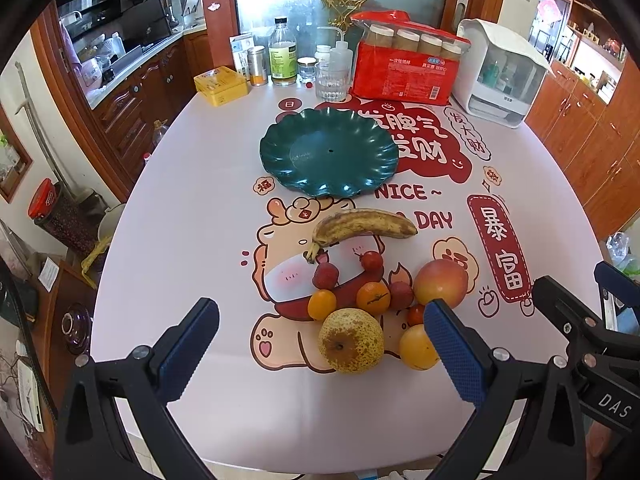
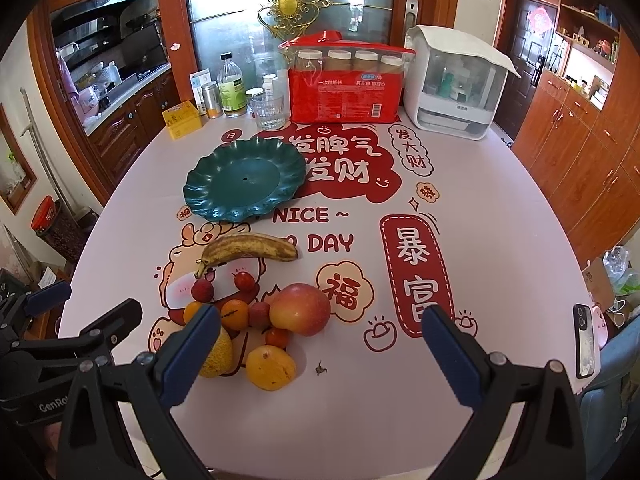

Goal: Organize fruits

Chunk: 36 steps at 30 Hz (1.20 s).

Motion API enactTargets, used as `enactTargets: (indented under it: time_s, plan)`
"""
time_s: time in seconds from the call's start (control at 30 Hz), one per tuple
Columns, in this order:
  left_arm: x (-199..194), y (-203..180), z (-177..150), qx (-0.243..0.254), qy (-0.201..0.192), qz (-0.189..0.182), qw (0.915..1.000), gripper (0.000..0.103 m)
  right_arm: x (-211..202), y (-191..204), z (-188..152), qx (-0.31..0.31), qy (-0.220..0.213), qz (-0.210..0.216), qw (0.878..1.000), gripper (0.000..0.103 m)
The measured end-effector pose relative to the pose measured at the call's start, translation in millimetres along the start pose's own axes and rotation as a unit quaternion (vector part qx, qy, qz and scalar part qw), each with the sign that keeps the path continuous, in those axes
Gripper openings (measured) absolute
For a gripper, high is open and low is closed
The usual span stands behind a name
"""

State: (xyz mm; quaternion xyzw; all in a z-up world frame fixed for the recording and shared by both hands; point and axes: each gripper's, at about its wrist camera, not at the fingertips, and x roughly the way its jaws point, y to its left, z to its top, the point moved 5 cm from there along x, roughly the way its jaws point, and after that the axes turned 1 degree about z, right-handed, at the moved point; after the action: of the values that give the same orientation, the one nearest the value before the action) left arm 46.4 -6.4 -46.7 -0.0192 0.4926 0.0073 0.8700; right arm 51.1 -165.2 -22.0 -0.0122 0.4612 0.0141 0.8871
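Note:
A dark green scalloped plate (image 1: pixel 328 152) (image 2: pixel 244 180) sits bare on the table. Nearer lies a spotted banana (image 1: pixel 364 224) (image 2: pixel 248 249). In front of it is a cluster: a red-yellow apple (image 1: pixel 440 282) (image 2: pixel 300 308), a speckled pear (image 1: pixel 351 340) (image 2: pixel 218 354), an orange fruit (image 1: pixel 418 347) (image 2: pixel 271 366), a tangerine (image 1: pixel 373 298) (image 2: pixel 235 313), and small red fruits (image 1: pixel 326 275). My left gripper (image 1: pixel 320 352) is open just before the pear. My right gripper (image 2: pixel 320 356) is open, right of the cluster. Both are empty.
At the table's far edge stand a yellow tin (image 1: pixel 222 85), bottles (image 1: pixel 283 52), a glass (image 1: pixel 330 80), a red pack of paper cups (image 1: pixel 406 64) and a white appliance (image 1: pixel 500 72). A phone (image 2: pixel 585 346) sits at the right edge. Wooden cabinets flank both sides.

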Motion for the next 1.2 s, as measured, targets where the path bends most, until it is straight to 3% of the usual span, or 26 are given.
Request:
enactTargets:
  time_s: [1.2]
  plan:
    - [-16.0,-2.0,7.3,0.001,-0.014,-0.003,0.9999,0.102,-24.9,-1.8,-0.3,-0.002,-0.027,0.009,1.0,0.101]
